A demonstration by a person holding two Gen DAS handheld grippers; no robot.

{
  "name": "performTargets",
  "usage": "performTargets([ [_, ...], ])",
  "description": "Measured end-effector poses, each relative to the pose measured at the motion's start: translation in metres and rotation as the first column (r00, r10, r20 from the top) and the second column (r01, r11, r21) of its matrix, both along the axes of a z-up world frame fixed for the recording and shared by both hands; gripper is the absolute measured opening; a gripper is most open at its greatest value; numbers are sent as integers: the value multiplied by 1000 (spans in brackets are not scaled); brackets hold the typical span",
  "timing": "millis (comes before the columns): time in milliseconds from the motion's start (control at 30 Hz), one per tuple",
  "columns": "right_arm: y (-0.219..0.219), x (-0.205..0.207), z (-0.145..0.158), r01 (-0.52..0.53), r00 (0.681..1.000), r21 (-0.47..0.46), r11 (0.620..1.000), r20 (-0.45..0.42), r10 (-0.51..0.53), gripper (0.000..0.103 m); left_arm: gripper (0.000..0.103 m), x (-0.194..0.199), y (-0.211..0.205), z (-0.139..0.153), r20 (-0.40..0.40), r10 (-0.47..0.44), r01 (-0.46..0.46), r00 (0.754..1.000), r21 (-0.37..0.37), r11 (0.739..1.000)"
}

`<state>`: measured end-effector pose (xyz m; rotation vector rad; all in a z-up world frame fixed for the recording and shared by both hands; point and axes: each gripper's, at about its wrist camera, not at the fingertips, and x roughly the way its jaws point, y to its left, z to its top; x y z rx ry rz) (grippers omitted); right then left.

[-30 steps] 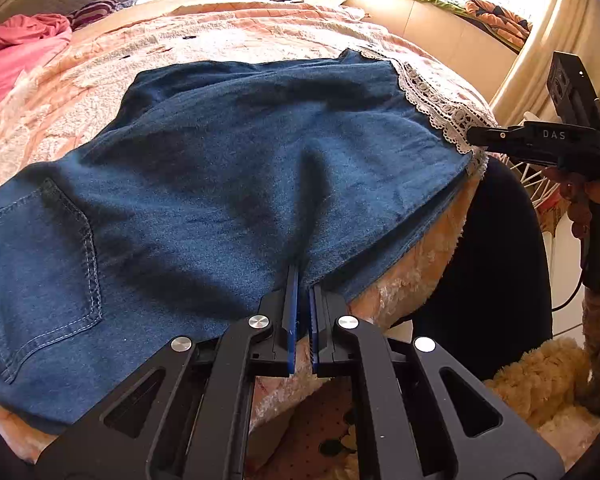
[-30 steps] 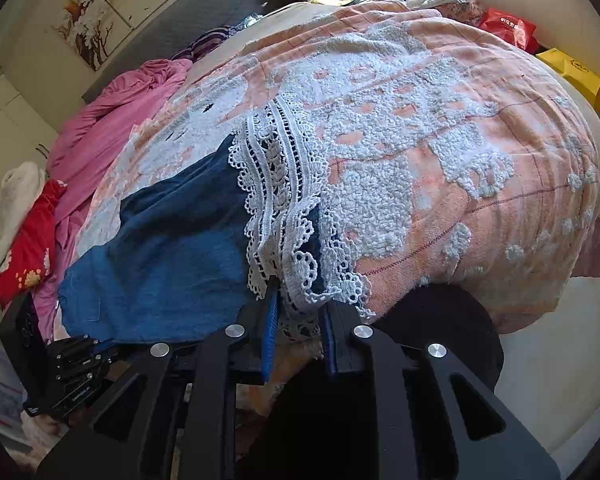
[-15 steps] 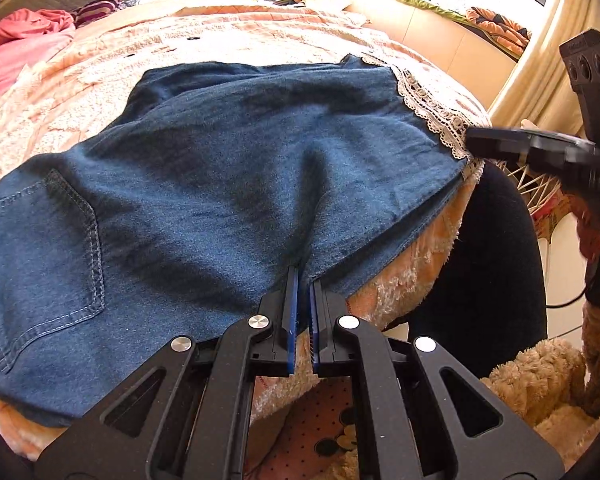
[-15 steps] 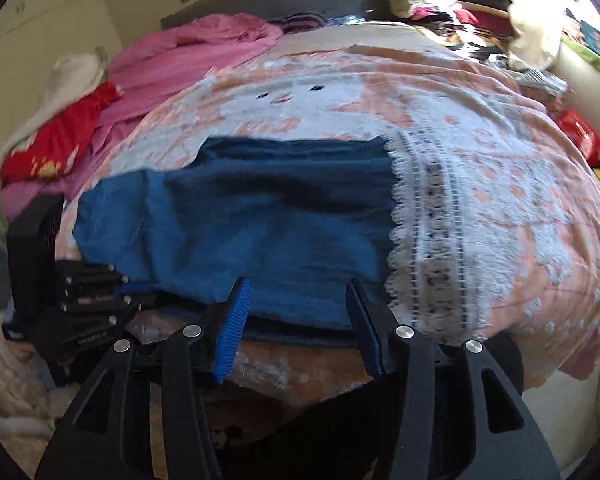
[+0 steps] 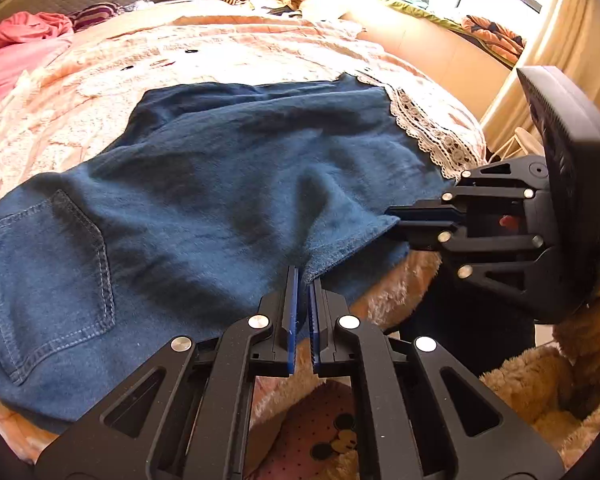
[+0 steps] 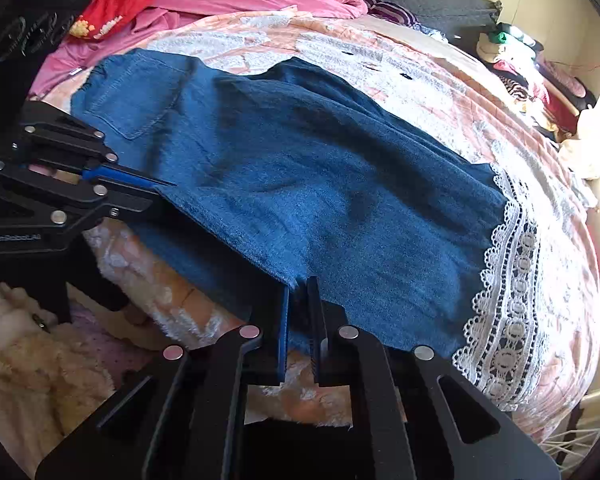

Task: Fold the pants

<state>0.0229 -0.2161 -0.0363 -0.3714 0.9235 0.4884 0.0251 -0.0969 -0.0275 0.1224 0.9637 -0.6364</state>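
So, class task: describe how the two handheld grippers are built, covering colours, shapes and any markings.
Both the left gripper and right gripper are matte black, with angular frames with triangular cut-outs, round silver pivot pins, and two flat narrow fingers lined with blue ribbed pads. Seen from the right wrist, the left gripper's frame carries small pale lettering, too blurred to read reliably. No cables or sleeves are clearly visible.

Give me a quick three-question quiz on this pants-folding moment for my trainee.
1. True or false: both grippers are shut on the denim pants.
2. The lace trim sits at: A) the hem end, B) the pocket end.
3. Which edge does the right gripper pinch, near or far?

Key: 1 true, since the left gripper also pinches the near edge; 2 A; 3 near.
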Motion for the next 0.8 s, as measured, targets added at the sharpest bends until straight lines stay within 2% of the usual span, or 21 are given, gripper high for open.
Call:
performTargets([
  [67,-9,-3,1,-8,1000,39,999,-29,9,6,2,-2,-1,-2,-9,-12,12,1000,6,1000],
  [133,-11,-3,-8,-8,999,23,1000,-49,9,6,2,-3,-3,-7,-22,-24,24,999,15,1000],
  [200,-3,-1,-17,-13,998,-14,1000,-57,12,11,2,-1,-5,-14,-30,-22,23,999,36,999],
  [300,-7,3,-15,0,996,44,999,-92,4,23,3,1,-2,-17,-52,-11,12,999,22,1000],
  [367,-14,1,-6,9,995,81,997,-102,-1,40,12,-1,6,-14,-56,-2,2,998,-3,1000],
  [433,-27,-1,6,34,995,146,989,-95,-20,41,20,-4,17,-9,-59,19,-20,998,-19,1000],
  [500,-45,1,20,88,994,217,972,-84,-71,43,23,-9,33,2,-46,64,-66,997,-47,997],
  [567,-60,2,31,145,989,259,955,-60,-134,49,34,-14,56,15,-21,134,-135,991,-87,987],
  [600,-68,-2,34,173,985,269,948,-48,-166,50,37,-14,70,21,-12,184,-184,983,-113,977],
  [667,-78,5,36,233,972,276,932,-46,-229,53,43,-13,103,33,8,312,-308,950,-134,942],
  [700,-82,7,37,259,965,271,927,-46,-257,53,44,-12,120,38,26,386,-380,922,-127,916],
  [800,-91,21,38,310,950,288,906,-55,-307,53,53,-8,160,45,93,571,-570,815,-46,820],
])
